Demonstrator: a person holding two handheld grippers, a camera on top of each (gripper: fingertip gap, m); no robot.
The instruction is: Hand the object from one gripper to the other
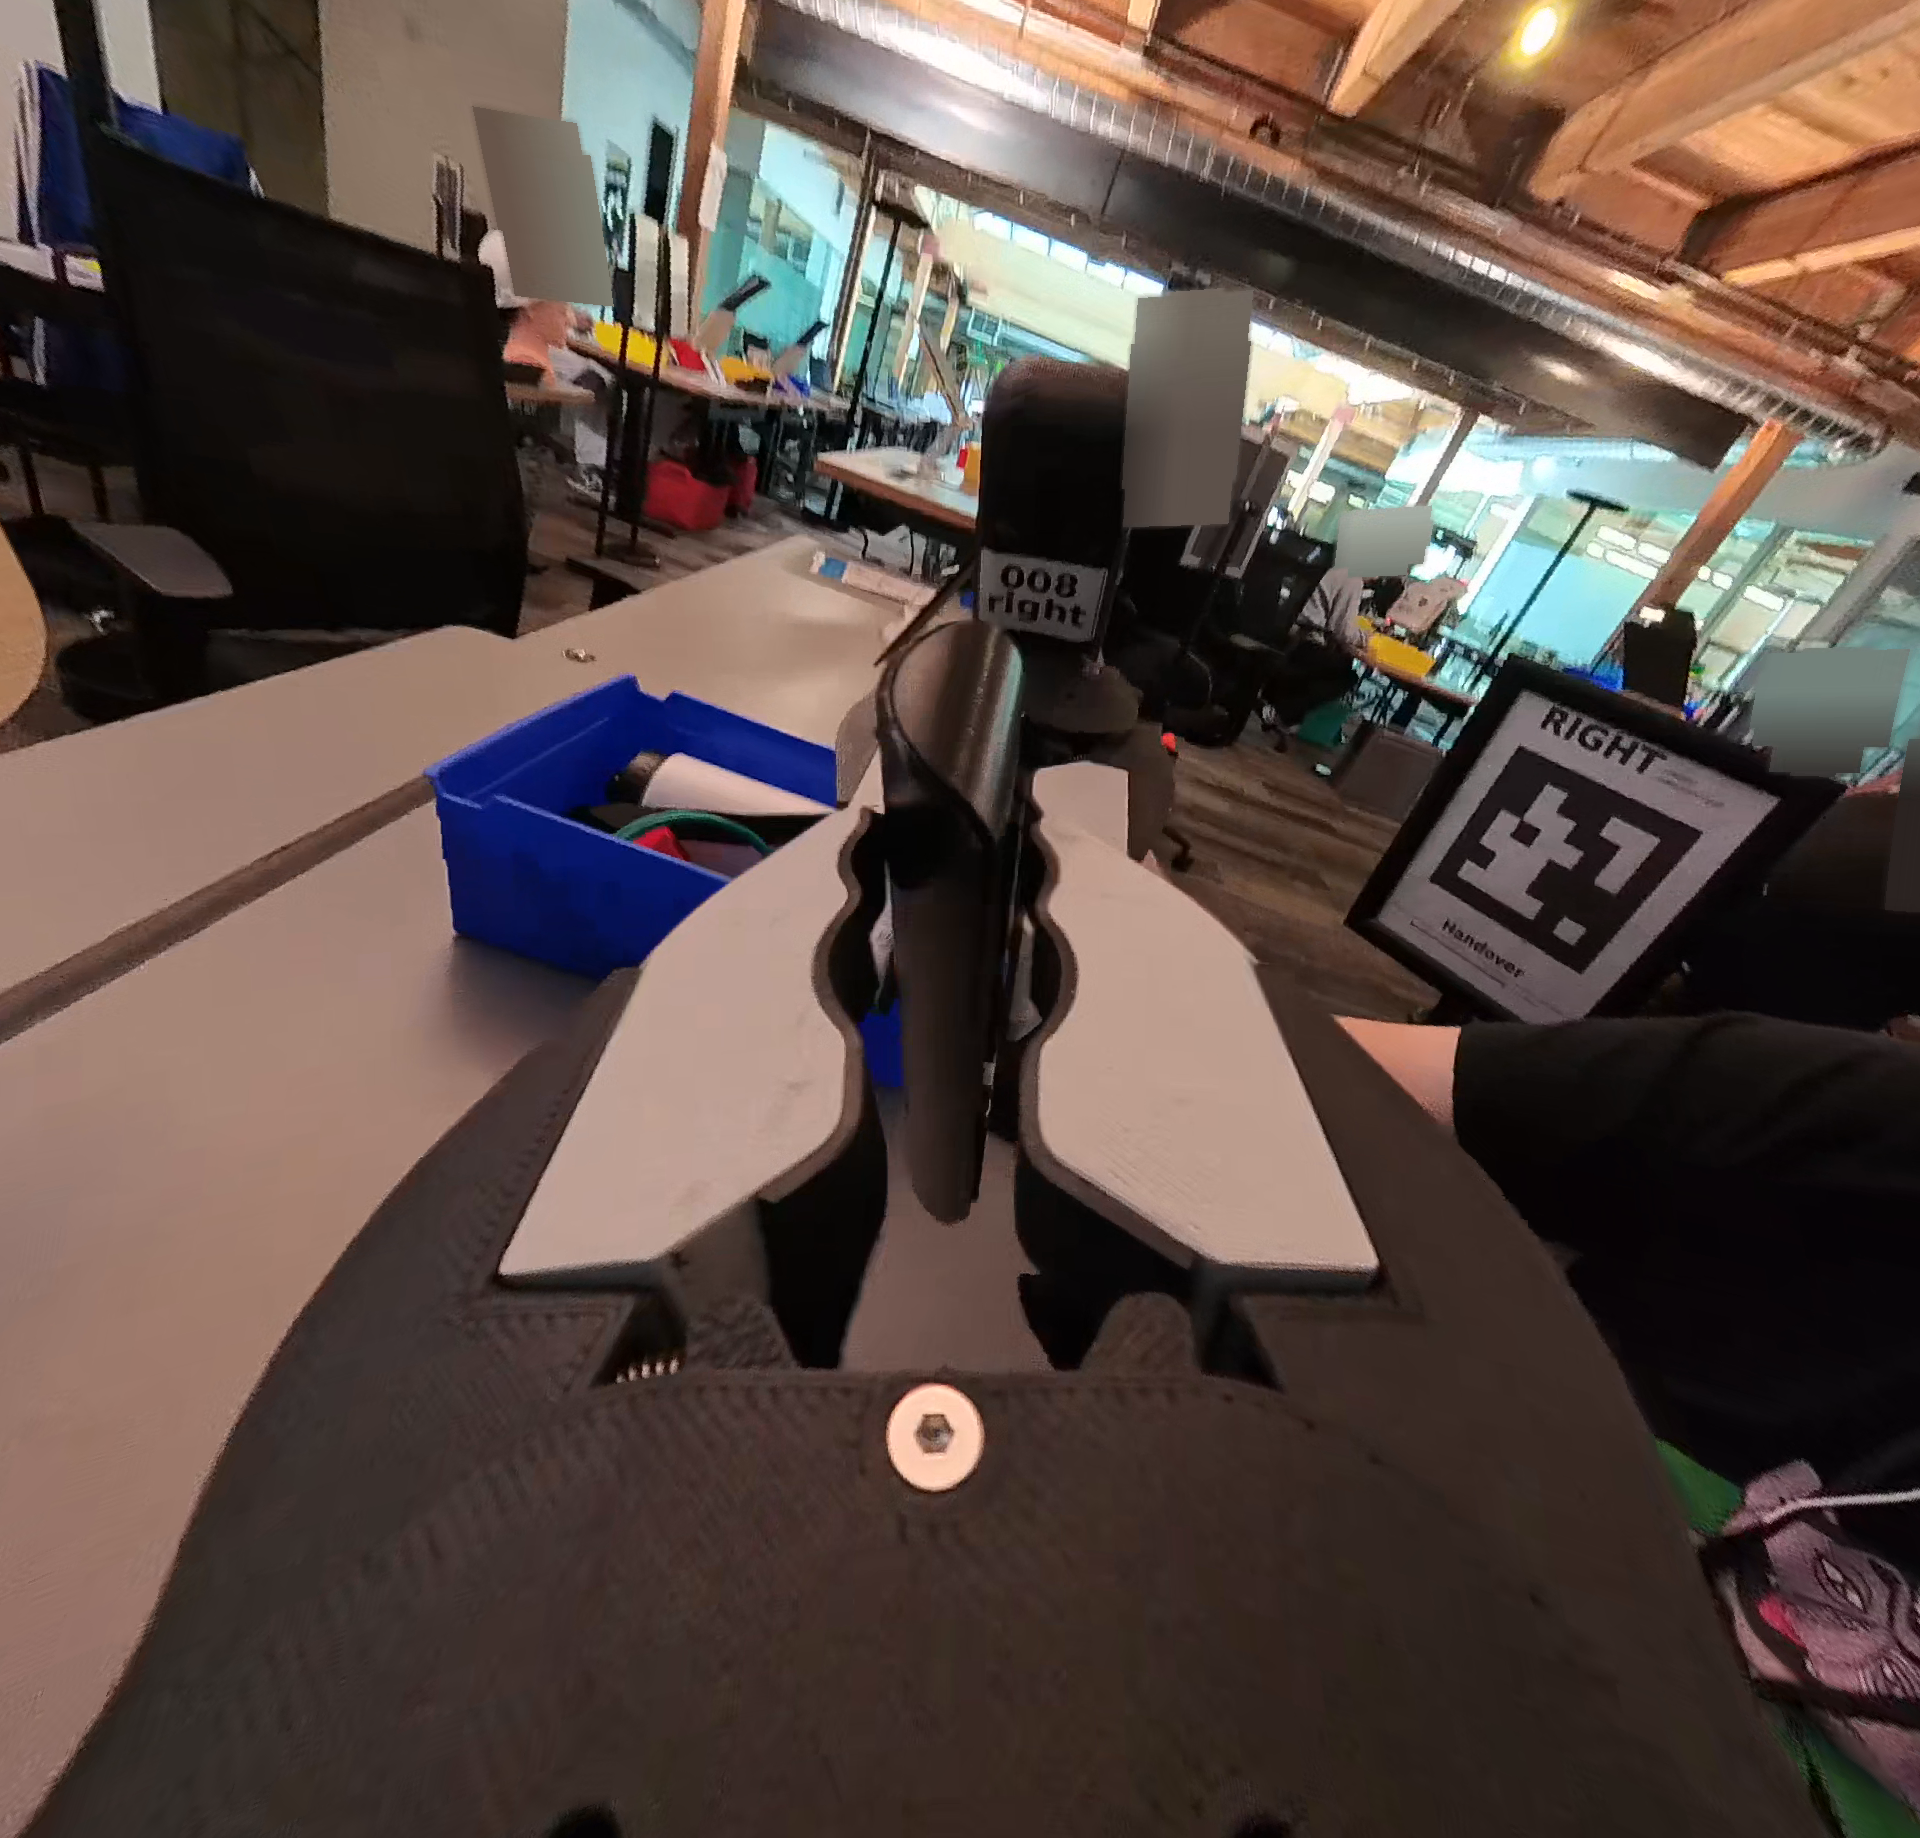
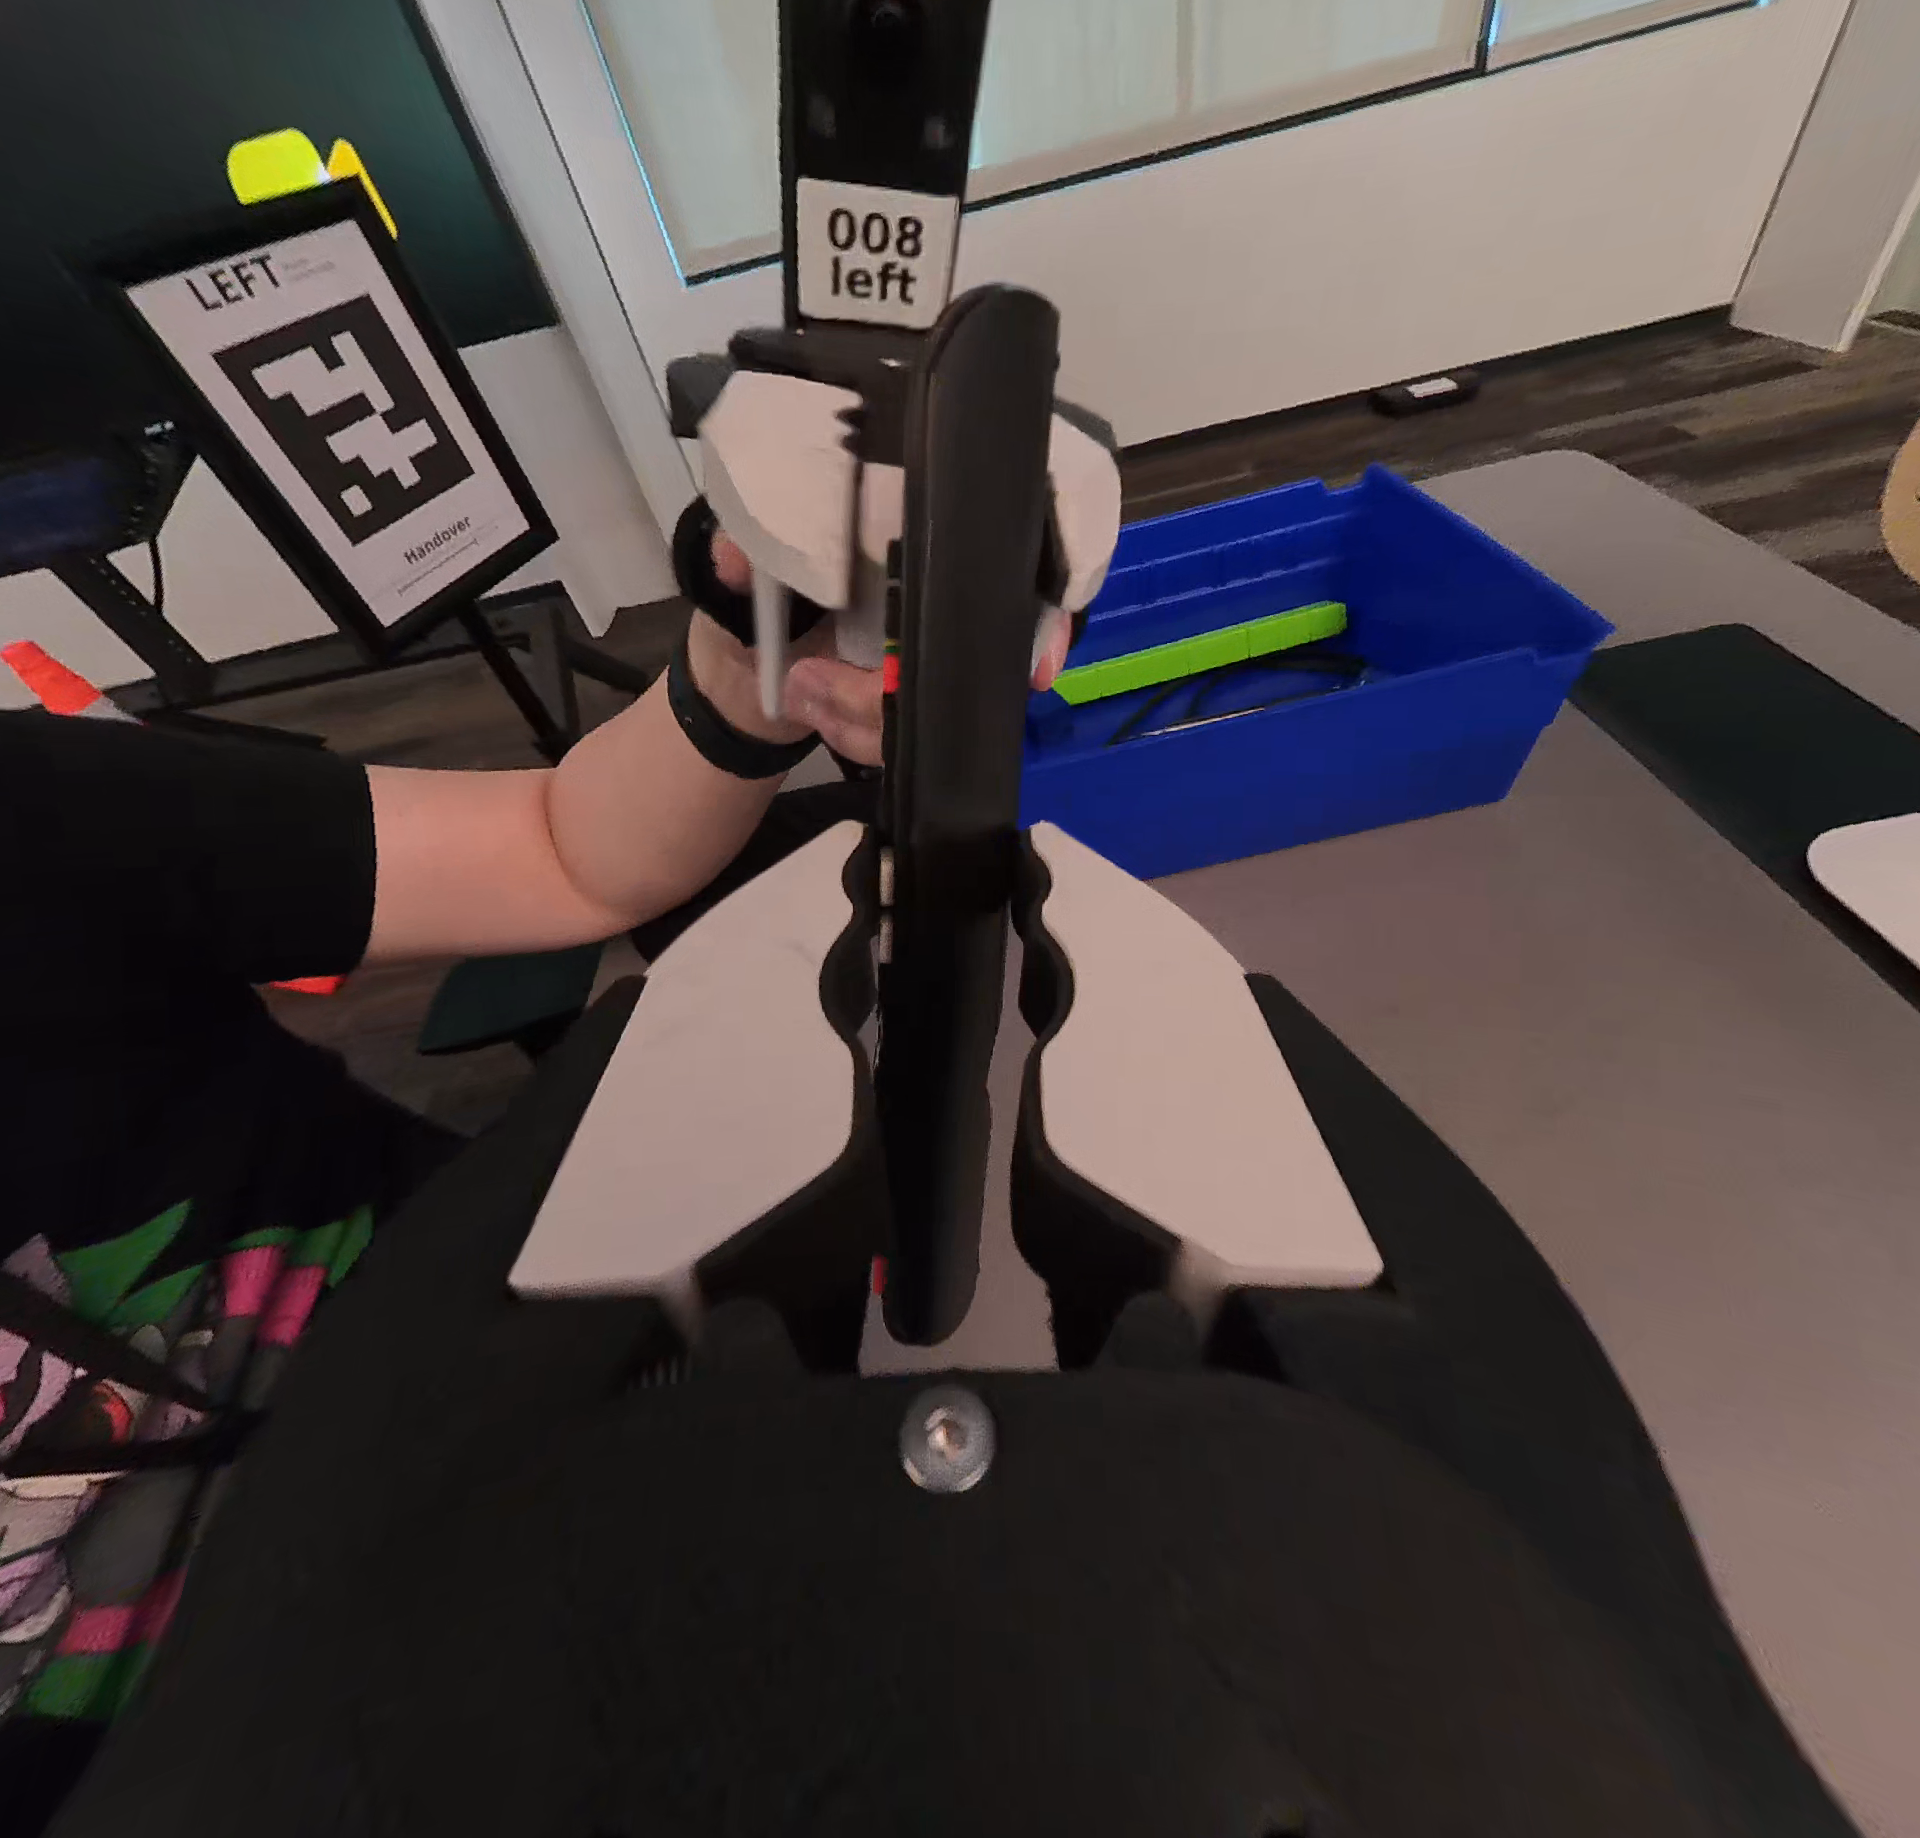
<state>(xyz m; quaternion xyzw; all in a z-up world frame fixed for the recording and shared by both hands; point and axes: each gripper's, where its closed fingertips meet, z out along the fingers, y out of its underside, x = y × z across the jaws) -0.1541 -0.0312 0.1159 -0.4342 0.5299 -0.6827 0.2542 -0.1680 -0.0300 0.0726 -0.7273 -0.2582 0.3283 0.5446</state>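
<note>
A black remote control (image 1: 951, 957), seen edge-on, is held in the air between my two grippers, which face each other. My left gripper (image 1: 951, 812) is shut on one end of it. My right gripper (image 2: 948, 832) is shut on the other end of the remote (image 2: 945, 1009). In the right wrist view the left gripper (image 2: 956, 593) clamps the remote's far end, with a hand behind it. In the left wrist view the right gripper is mostly hidden behind the remote; its labelled camera post (image 1: 1044, 541) rises above.
A blue bin (image 1: 540, 853) with several items stands on the grey table (image 1: 208, 1061); it also shows in the right wrist view (image 2: 1351, 749), holding a green block (image 2: 1195, 650). Framed marker signs (image 1: 1579, 853) (image 2: 332, 417) stand beside the table. A person's arm (image 2: 499, 853) reaches in. The tips of one gripper are about 4 centimeters away from the tips of the other.
</note>
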